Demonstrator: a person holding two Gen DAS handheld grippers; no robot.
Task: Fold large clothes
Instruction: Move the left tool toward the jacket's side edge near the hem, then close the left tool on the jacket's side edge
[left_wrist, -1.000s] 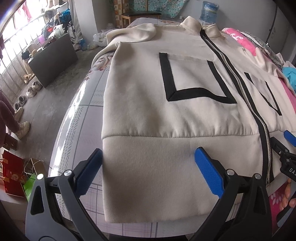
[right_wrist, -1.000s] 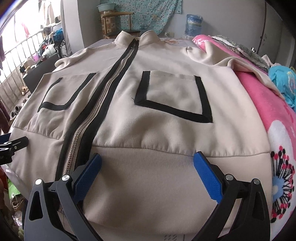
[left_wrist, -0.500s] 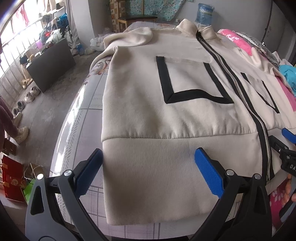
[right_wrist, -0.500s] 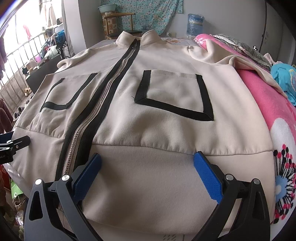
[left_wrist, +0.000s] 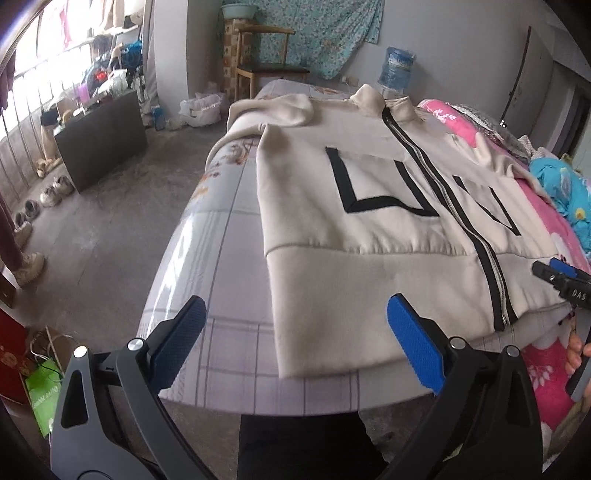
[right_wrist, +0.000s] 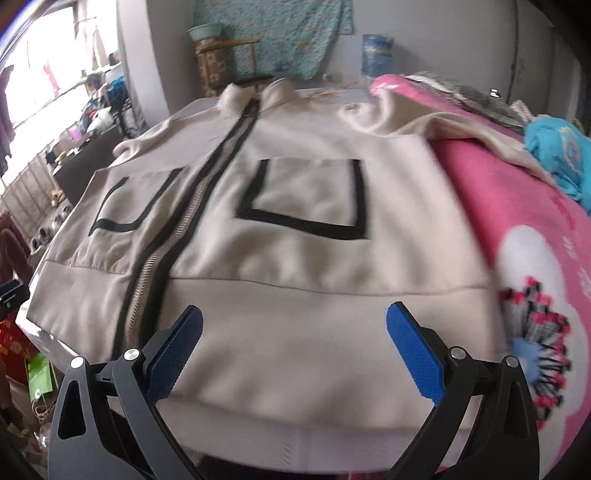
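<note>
While jaws gape, jacket (left_wrist: 369, 236) hem just ahead

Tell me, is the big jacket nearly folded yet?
Not yet. Done: the cream zip-up jacket with black-trimmed pockets lies spread flat and zipped on the bed. In hand: nothing; the left gripper and right gripper hover open at its hem. Left: all the folding, sleeves included.

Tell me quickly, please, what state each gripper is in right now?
Left gripper: open, holding nothing, above the hem corner of the cream zip-up jacket with black trim.
Right gripper: open, holding nothing, above the same hem.
</note>
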